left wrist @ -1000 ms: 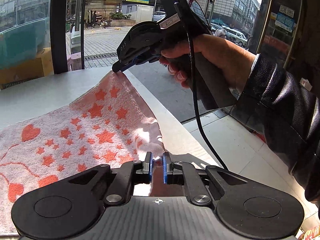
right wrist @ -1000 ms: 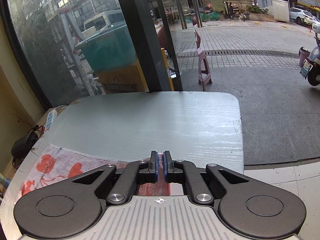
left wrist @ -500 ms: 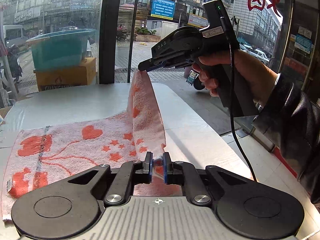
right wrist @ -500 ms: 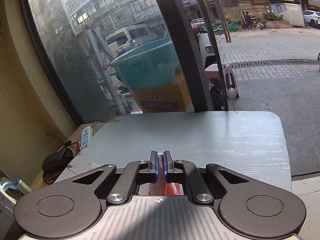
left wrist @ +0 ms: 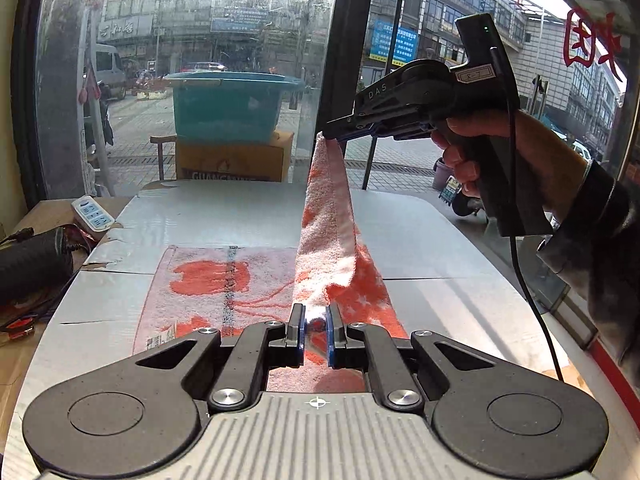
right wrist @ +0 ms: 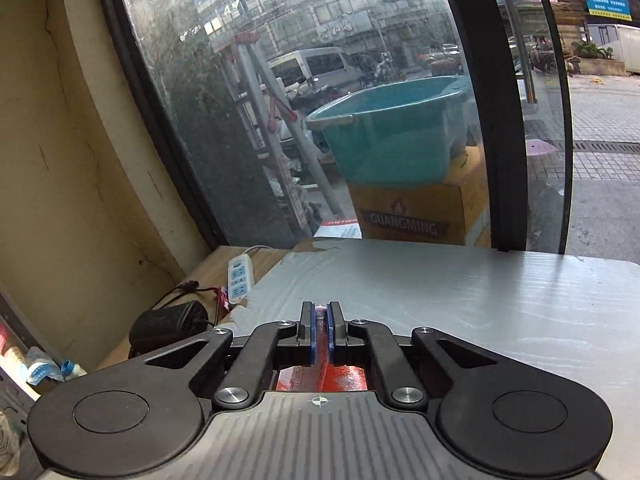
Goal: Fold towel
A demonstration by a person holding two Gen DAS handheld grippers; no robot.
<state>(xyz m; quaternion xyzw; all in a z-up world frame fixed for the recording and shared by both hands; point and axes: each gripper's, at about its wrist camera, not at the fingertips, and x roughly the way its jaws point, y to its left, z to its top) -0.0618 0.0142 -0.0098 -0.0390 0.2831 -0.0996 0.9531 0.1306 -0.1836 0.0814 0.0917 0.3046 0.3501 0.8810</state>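
Both corners up, half the towel still flat on the table.

The left gripper [left wrist: 315, 336] is pinched narrow on the near corner of the towel [left wrist: 224, 280]; the right gripper [left wrist: 329, 133], held higher and farther out, is clamped on the far corner, so that edge hangs taut and steep between them. To fold well, I judge both corners should travel together toward the labelled end on the left, kept level and equally tense, then be lowered so edge meets edge before either grip lets go; the uneven heights risk a skewed crease. In the right wrist view only a red sliver shows between the jaws, probably the same corner. The table [left wrist: 432, 240] is grey, ridged and patched with tape; a power strip [left wrist: 93, 211] lies at its left, and beyond the window stands a teal tub [left wrist: 228, 104] on a box [left wrist: 232, 162], facing a street.
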